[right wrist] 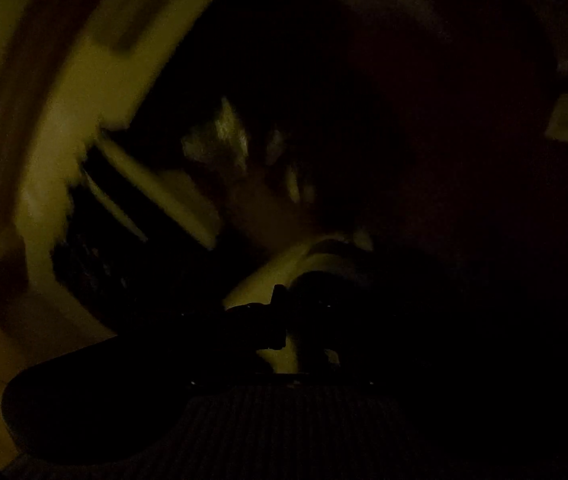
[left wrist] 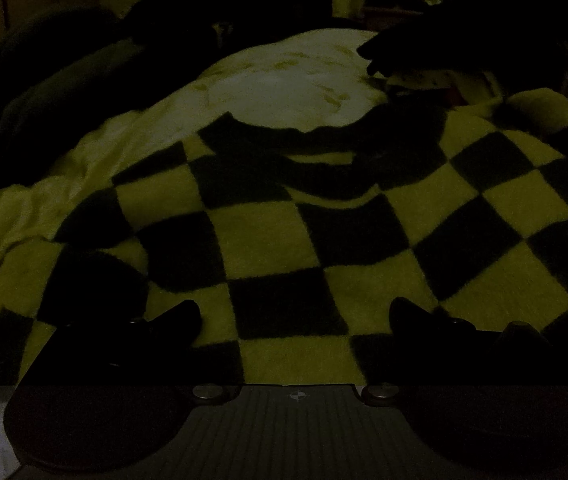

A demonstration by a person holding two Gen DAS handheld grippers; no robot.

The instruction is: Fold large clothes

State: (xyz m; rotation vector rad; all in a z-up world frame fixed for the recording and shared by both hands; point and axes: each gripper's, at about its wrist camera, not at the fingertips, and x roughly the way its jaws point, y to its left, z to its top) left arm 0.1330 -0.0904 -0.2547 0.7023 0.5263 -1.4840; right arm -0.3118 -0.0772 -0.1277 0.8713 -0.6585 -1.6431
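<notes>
checkered garment point(left wrist: 292, 224): spread flat on bed point(left wrist: 284, 84), right under and ahead of left hand-held gripper point(left wrist: 296, 316) | left: fingers spread, holding nothing | right hand-held gripper point(right wrist: 284, 320): pressed together; dim, blurred, grip unclear

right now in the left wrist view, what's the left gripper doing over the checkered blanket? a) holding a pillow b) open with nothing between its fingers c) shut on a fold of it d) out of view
b: the left gripper has its two dark fingers set wide apart above the checkered blanket, with only flat cloth showing in the gap.
</notes>
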